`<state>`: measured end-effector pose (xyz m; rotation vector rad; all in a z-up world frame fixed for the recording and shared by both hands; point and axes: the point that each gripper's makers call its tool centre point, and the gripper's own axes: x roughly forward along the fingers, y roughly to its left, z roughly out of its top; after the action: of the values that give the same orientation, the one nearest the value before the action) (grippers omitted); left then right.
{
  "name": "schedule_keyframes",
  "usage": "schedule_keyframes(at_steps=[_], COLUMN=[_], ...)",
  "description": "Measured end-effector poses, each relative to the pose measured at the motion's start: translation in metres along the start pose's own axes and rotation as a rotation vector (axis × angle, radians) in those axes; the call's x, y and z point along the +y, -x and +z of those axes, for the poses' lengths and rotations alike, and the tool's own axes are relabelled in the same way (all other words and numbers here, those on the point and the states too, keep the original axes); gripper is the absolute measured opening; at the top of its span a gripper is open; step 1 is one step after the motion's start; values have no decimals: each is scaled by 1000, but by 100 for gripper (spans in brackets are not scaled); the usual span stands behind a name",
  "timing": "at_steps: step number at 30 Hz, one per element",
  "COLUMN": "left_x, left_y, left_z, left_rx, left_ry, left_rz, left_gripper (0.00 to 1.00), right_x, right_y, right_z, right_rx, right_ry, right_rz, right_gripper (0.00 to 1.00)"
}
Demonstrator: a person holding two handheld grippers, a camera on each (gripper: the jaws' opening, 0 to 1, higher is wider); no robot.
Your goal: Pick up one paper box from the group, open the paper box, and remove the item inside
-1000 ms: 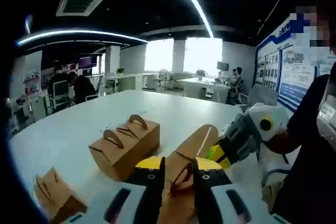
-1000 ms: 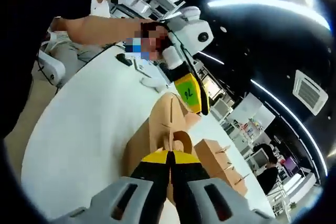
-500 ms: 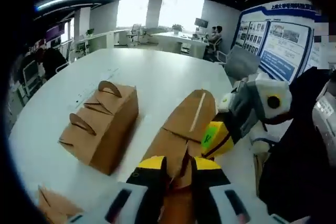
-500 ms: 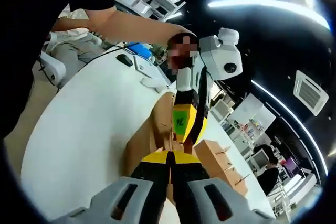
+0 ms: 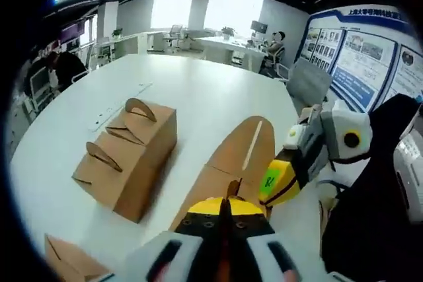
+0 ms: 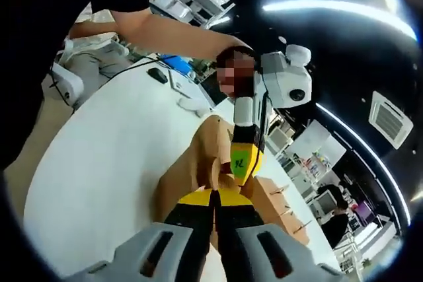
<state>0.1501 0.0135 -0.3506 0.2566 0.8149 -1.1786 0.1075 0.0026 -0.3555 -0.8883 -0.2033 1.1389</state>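
Left gripper (image 5: 223, 211): jaws had gone from apart to pinched on the held box's (image 5: 231, 163) top flap.
Right gripper (image 6: 215, 208): clamped on that flap too.
Left gripper view extra: spare box (image 5: 125, 156) on table (image 5: 198, 90).

The left gripper view sits low and close above the held paper box (image 5: 228, 163), facing along it across the white table (image 5: 198, 90) toward distant windows. The right gripper view rides close at the same paper box (image 6: 198, 163), rolled, facing past it toward ceiling lights. The 2 views share that box and the table (image 6: 112, 143).
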Motion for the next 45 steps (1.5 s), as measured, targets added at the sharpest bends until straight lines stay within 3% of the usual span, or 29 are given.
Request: schedule_keyframes(at_steps=[9, 20, 31, 38, 45], left_x=[8, 15, 42, 59, 75], left_y=[7, 19, 27, 30, 29], left_z=[13, 27, 41, 45, 48], left_rx=[-84, -156, -222, -249, -262], left_ry=[90, 121, 135, 145, 156], left_rz=[-21, -11, 49, 102, 129], left_gripper=[4, 4, 4, 4, 4], right_x=[-3, -4, -5, 4, 29], right_y=[3, 5, 13, 20, 23], right_z=[3, 5, 18, 33, 43], right_rx=[-17, -23, -93, -150, -170], right_ry=[40, 44, -1, -13, -9], right_rz=[-12, -24, -24, 16, 103], right_gripper=[2, 2, 2, 2, 2])
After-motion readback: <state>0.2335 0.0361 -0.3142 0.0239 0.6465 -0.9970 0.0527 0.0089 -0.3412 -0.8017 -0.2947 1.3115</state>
